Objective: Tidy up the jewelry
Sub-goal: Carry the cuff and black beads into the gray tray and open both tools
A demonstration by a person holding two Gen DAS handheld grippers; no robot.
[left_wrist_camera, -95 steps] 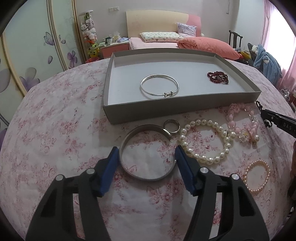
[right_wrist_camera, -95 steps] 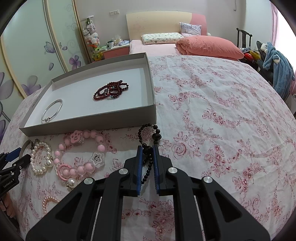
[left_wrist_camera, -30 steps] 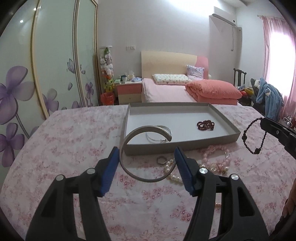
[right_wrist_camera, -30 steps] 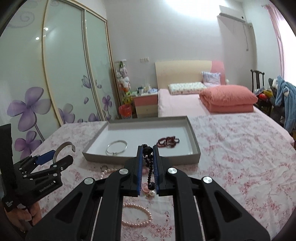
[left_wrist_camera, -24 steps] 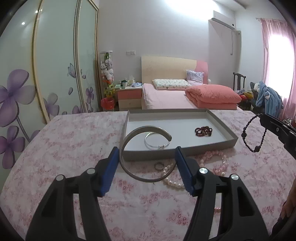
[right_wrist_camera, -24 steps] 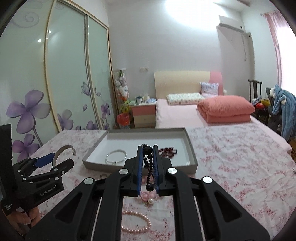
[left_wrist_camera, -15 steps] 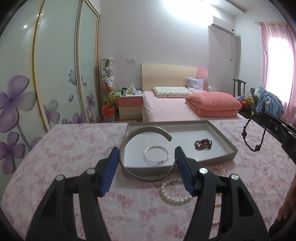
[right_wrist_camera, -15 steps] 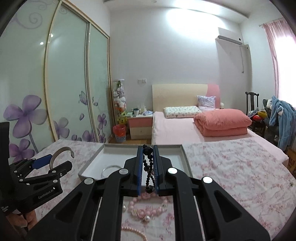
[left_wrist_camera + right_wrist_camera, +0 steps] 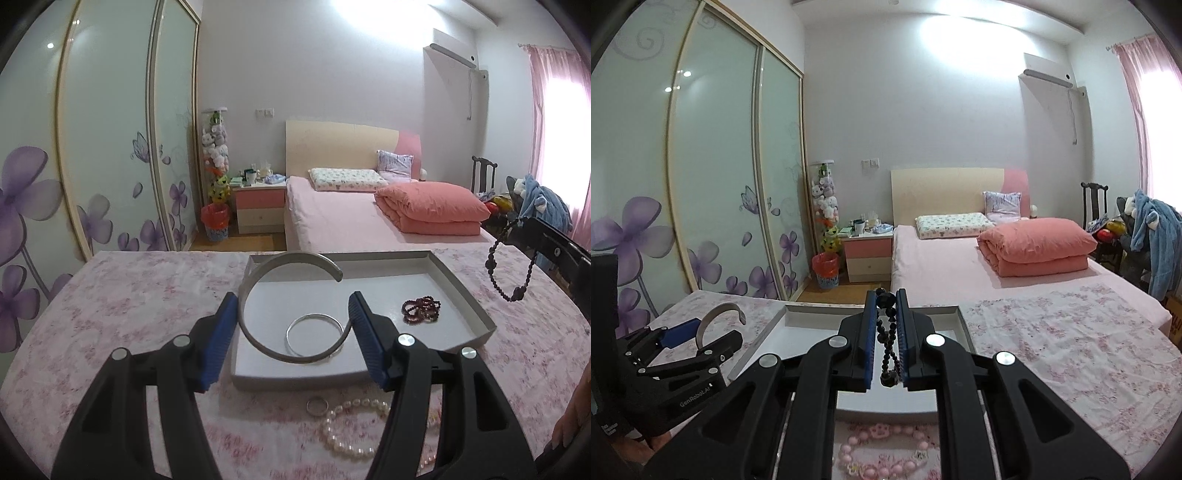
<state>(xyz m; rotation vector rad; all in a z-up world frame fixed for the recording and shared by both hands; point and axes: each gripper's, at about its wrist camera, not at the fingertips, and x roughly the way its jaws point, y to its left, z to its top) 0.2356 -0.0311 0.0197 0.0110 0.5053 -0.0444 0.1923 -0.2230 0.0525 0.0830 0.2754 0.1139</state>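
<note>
- Both pieces are now lifted off the floral tabletop (image 9: 122, 295) and hanging above the grey tray (image 9: 476, 314) near its far edge
- Left hand-held gripper (image 9: 290, 325) is spanning wide, bracing the open silver cuff (image 9: 258, 284)
- Right hand-held gripper (image 9: 886, 334) is pinching the black bead bracelet (image 9: 888, 347), jaws nearly closed, so it is dangling free for dropping in

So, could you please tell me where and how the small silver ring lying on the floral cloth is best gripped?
The small silver ring lies flat on the floral cloth, just clear of the white pearl bracelet. Probably come straight down from above and pinch across its outer rim, fingers on the near and far sides, away from the pearls.
</note>
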